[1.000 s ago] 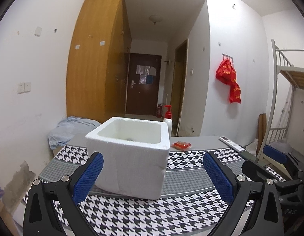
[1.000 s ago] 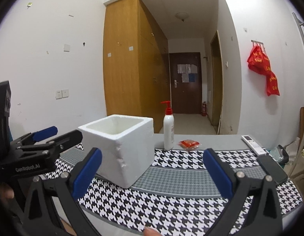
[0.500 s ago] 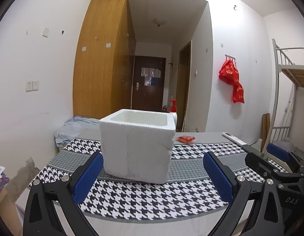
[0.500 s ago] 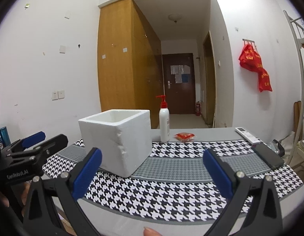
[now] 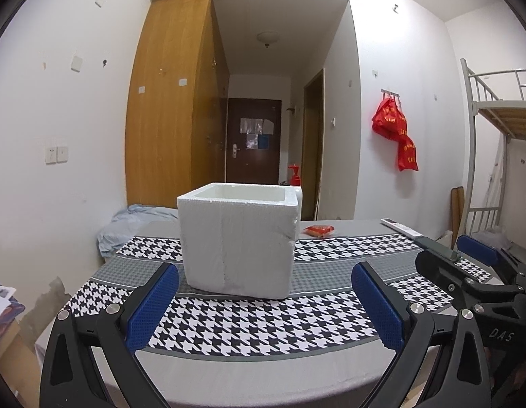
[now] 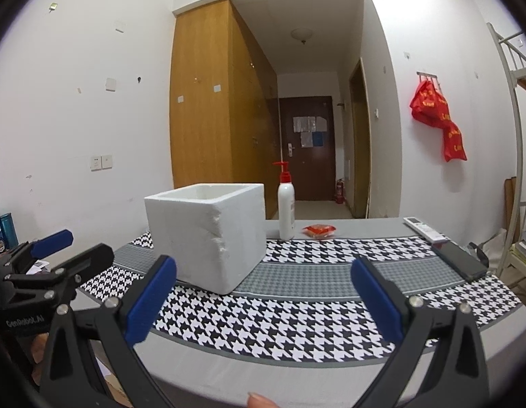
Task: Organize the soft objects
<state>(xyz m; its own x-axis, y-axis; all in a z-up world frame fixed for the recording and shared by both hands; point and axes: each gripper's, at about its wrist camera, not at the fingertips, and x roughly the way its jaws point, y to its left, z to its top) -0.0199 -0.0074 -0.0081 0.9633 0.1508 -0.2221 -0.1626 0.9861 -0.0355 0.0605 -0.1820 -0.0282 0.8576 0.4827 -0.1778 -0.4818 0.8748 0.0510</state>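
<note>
**Both claws wide and empty, nothing picked up yet**

Left wrist view: the left gripper (image 5: 263, 306) hangs at the near table edge with its blue pads spread wide, holding nothing. The white foam box (image 5: 237, 241) stands upright on the houndstooth cloth (image 5: 263, 319) at about 12 o'clock, beyond the fingertips and not touched. A small red packet (image 5: 319, 230) lies past it at 1 o'clock, and a pale blue cloth bundle (image 5: 135, 226) is heaped at the table's far left, about 10 o'clock. The right gripper shows at 3 o'clock.

Right wrist view: the right gripper (image 6: 263, 304) is likewise fully open and empty. The box sits at 11 o'clock; a pump bottle (image 6: 286, 212) stands just right of it, the packet nearby at 1 o'clock.

By my reading this is the approach step. Next, one claw must reach forward to a soft item, probably the packet or bundle, and close gently before carrying it to the box.
</note>
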